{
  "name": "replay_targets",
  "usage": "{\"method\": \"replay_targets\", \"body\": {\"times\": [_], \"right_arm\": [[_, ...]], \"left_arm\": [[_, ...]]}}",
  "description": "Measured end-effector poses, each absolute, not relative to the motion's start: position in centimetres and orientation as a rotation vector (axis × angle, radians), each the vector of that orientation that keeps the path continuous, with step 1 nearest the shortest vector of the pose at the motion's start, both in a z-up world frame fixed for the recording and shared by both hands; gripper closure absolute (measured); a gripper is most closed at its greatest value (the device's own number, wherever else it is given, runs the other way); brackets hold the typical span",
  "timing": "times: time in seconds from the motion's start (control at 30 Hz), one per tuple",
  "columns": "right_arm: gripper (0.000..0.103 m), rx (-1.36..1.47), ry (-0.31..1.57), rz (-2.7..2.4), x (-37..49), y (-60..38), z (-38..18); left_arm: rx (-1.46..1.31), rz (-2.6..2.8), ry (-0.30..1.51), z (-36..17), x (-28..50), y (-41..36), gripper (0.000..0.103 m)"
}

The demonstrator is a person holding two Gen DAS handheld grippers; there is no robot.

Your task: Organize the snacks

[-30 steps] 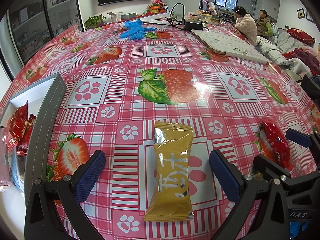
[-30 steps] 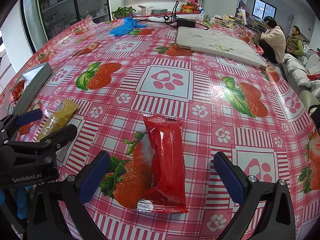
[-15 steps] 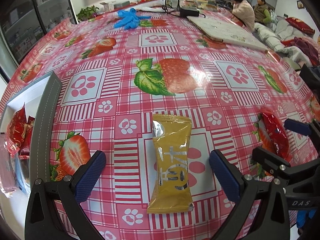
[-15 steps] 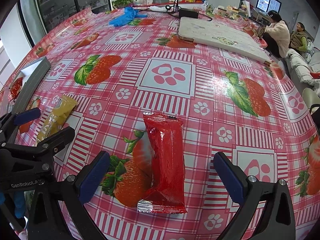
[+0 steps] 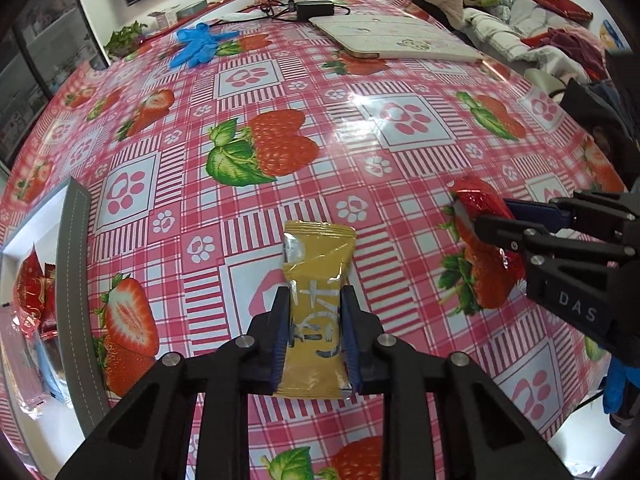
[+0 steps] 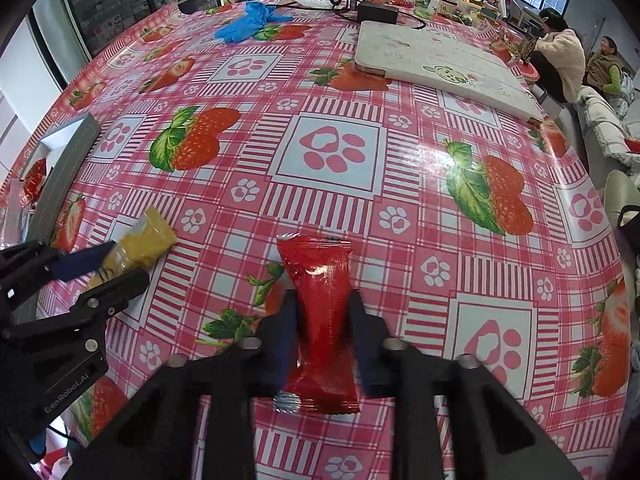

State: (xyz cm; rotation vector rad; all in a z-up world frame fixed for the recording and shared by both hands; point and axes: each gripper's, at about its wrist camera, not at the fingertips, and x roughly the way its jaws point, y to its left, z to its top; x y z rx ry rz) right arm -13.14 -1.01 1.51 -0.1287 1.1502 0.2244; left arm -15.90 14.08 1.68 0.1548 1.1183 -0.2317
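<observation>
left claw (image 5: 314, 330) clamped on yellow packet (image 5: 316, 308); right claw (image 6: 324, 332) clamped on red packet (image 6: 322, 316)

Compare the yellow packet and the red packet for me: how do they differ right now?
The yellow packet has pale lettering and sits in the left gripper; the red packet looks plain and sits in the right gripper. The yellow one lies nearer the grey-rimmed box. Both are pinched mid-length.

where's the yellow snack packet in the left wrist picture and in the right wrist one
Left wrist: yellow snack packet at bottom centre, pinched in the left claw.
Right wrist: same packet at the left edge, in that claw seen from the side.
Shared landmark: blue gloves far back on the tablecloth.
</observation>
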Motion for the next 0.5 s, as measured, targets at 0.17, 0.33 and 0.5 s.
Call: {"method": "replay_targets", "body": {"times": [0.17, 0.33, 0.5], "right_arm": [[0.078, -0.112, 1.146, 0.236, -14.2, -1.2, 1.5], [0.078, -0.117, 1.151, 0.248, -15.2, -1.2, 1.5], [0.078, -0.13, 1.159, 0.241, -15.4, -1.2, 1.5]], "left_arm": [[0.166, -0.242, 1.12, 1.7, -16.8, 14.0, 0.078], [0.193, -0.228, 1.11, 1.7, -17.0, 13.8, 0.074], [0.236, -0.21, 1.102, 1.8, -16.4, 13.4, 0.061]]}}
